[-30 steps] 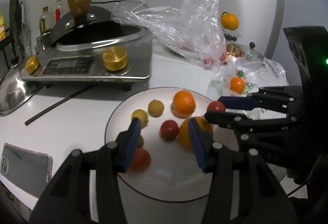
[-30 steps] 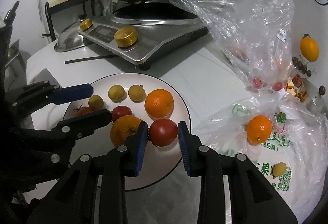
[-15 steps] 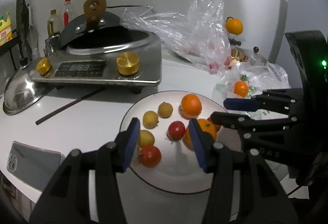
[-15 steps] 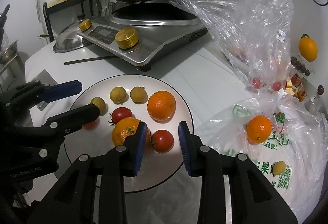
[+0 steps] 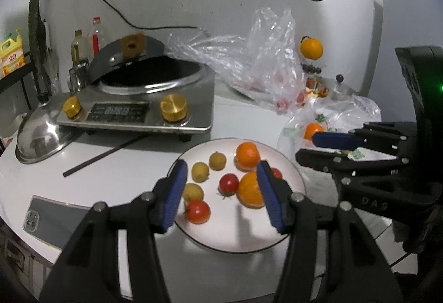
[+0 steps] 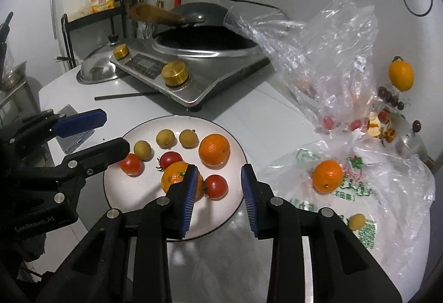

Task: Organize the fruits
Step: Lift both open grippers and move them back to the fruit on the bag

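The loose orange (image 6: pixel 327 176) is seen on the printed plastic bag (image 6: pixel 368 192), right of the plate (image 6: pixel 238 149), nearer the empty, narrowly parted right tool (image 6: pixel 218 199) than the empty left tool (image 5: pixel 220 199), whose jaws are opening.

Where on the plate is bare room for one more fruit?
The near part of the plate is bare, below the front tomato and the front orange. The far half is crowded with fruit. On the table, bare room lies between the plate and the cooker.
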